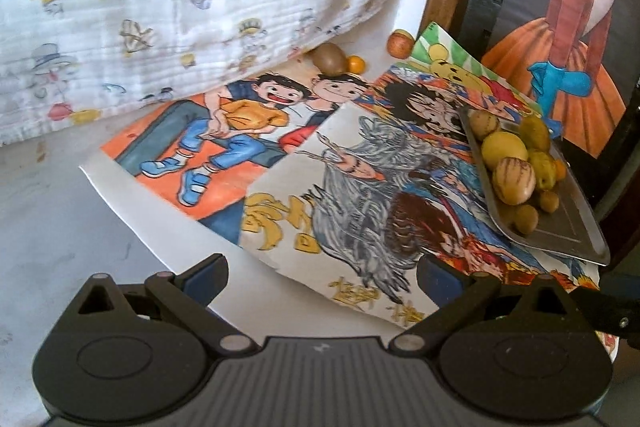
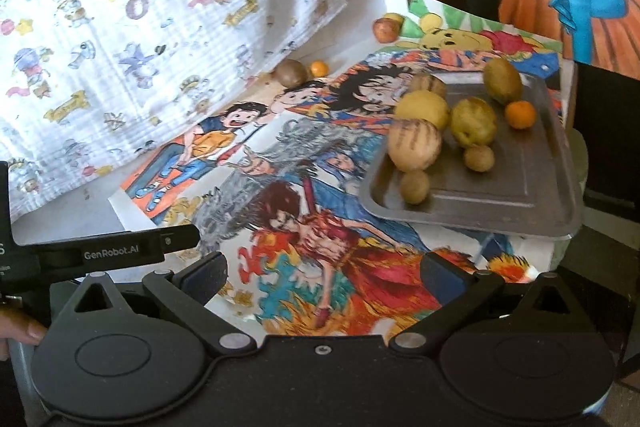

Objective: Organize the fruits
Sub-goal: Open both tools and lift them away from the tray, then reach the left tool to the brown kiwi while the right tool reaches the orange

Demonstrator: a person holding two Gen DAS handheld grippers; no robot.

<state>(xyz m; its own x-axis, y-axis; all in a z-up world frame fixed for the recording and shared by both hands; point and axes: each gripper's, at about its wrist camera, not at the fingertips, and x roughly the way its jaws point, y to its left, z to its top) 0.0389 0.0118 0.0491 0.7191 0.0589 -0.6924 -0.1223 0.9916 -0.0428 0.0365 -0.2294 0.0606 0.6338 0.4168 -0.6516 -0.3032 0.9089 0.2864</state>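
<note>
Right wrist: yellow-green fruits [image 2: 452, 123] on tray [image 2: 520, 195]

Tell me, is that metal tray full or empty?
Partly full: the metal tray holds several fruits at its far end, including a small orange; its near part is bare.

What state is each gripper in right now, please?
Left gripper: open, holding nothing.
Right gripper: open, holding nothing.
</note>
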